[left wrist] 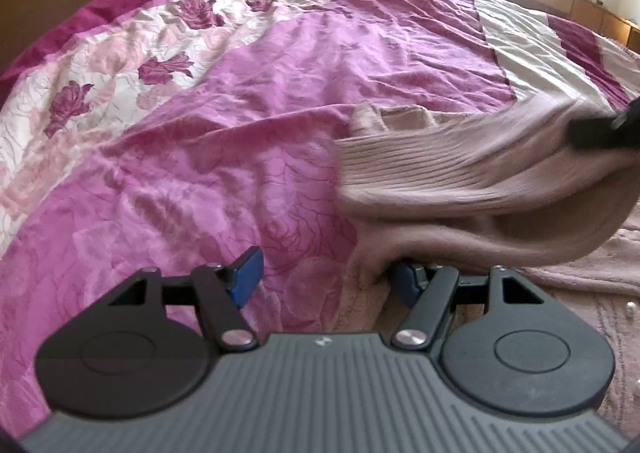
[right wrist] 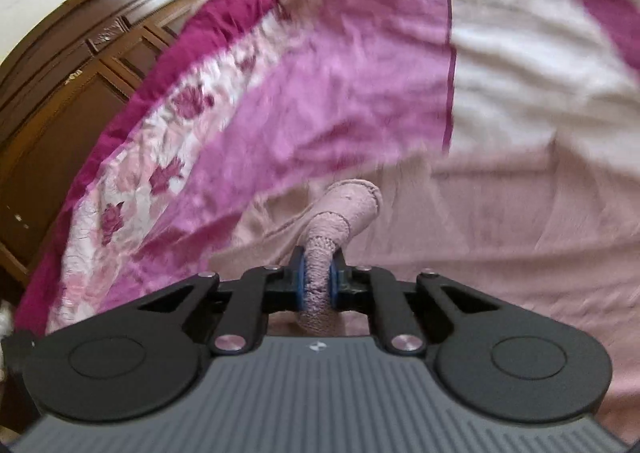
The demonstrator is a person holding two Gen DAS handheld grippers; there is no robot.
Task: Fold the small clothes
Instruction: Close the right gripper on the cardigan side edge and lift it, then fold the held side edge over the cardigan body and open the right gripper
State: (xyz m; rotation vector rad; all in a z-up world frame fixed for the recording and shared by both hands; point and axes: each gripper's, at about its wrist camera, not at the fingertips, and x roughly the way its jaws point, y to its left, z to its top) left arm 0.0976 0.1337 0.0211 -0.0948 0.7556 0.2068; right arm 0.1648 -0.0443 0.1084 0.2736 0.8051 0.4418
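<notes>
While the left tongs (left wrist: 326, 279) stand wide apart just over the bed, the right tongs (right wrist: 318, 279) are clamped on a bunched edge of the sweater (right wrist: 344, 209), a rope of pale pink knit squeezed between the blue pads (right wrist: 303, 281). In the left view the sweater (left wrist: 480, 169) lies at the right side of the bedspread (left wrist: 248, 125), its ribbed hem lifted and draped back over the rest of the garment, with the right tongs (left wrist: 600, 129) showing as a dark blur on the raised fold. The right blue pad (left wrist: 404, 283) of the left tongs sits against a lower fold of the knit; the left pad (left wrist: 246, 273) is over bare magenta bedspread, and nothing lies between them but fabric below. Wooden cabinets (right wrist: 68, 93) run along the far side of the bed. The right view is smeared with motion blur.
</notes>
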